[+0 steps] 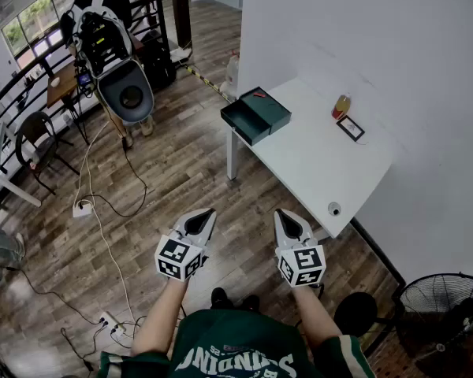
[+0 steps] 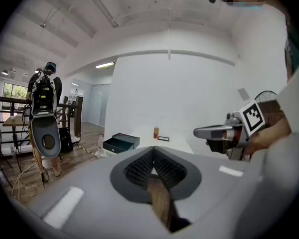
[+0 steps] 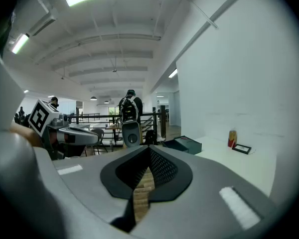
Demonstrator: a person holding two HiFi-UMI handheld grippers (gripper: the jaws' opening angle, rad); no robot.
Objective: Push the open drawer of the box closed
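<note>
A dark green box (image 1: 260, 113) sits at the far left corner of the white table (image 1: 315, 164), its drawer (image 1: 238, 123) pulled out over the table's edge. The box also shows far ahead in the left gripper view (image 2: 120, 143) and the right gripper view (image 3: 184, 144). My left gripper (image 1: 202, 220) and right gripper (image 1: 286, 221) hang side by side over the wooden floor, well short of the table. Both are shut with nothing between the jaws. In each gripper view the jaws meet at a point (image 2: 153, 151) (image 3: 149, 150).
A red can (image 1: 341, 106) and a small black frame (image 1: 351, 127) stand by the wall on the table, a small round object (image 1: 333, 209) near its front corner. A person with a backpack rig (image 1: 110, 38) stands behind. Cables and a power strip (image 1: 83, 209) cross the floor; a fan (image 1: 445, 313) is at lower right.
</note>
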